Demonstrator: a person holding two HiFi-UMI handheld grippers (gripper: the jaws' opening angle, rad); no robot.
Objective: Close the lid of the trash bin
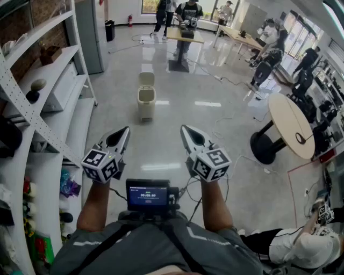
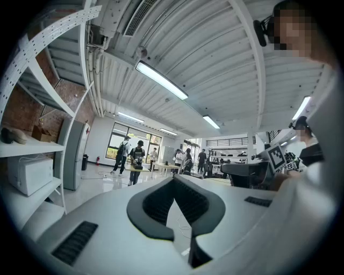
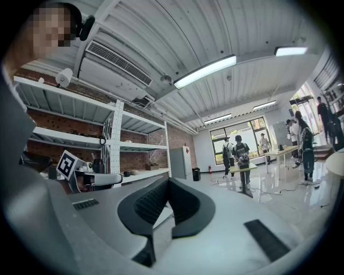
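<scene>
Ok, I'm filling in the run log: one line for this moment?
trash bin: ahead, untouched | lid: up | left gripper: shut, empty | right gripper: shut, empty

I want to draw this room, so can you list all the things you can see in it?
trash bin: one, cream, lid up, on the floor ahead
shelves: one rack, white, left side
round table: one, pale top, black base, right side
tables: at least two, pale wood, far end
cabinet: one, grey, far left
people: several, far end and right side
screen: one, black, at the person's waist
left hand-held gripper: one, white and black, jaws together, empty
right hand-held gripper: one, same colours, jaws together, empty
</scene>
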